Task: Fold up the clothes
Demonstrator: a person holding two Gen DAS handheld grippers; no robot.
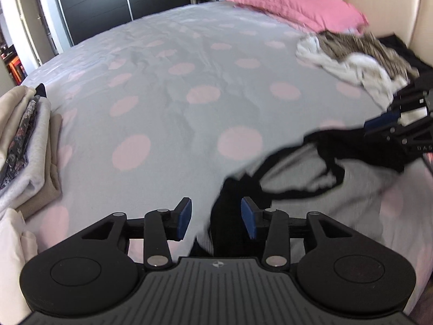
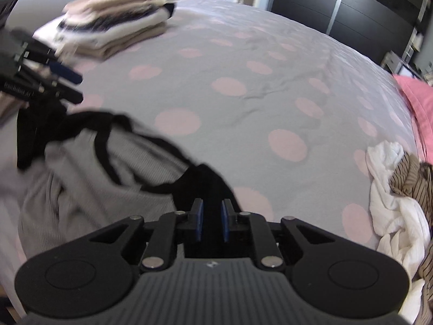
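Two grippers shared one grey, black-trimmed top (image 1: 360,187) at the bed's (image 1: 189,86) near edge. The left gripper (image 1: 216,218) stood with fingers apart, a black strap hanging between them, seemingly unpinched. The garment's long axis ran toward three o'clock, where the right gripper (image 2: 212,223) had its fingers nearly together on the opposite black strap. Motion blur hid the top's hem. Folded stack (image 1: 24,146) lay at nine o'clock, unfolded pile (image 1: 357,57) at two.

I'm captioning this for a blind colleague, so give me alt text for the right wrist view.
The right gripper is shut on the black strap of a grey top, held over a grey bedspread with pink dots. Folded clothes sit far left, an unfolded heap to the right.
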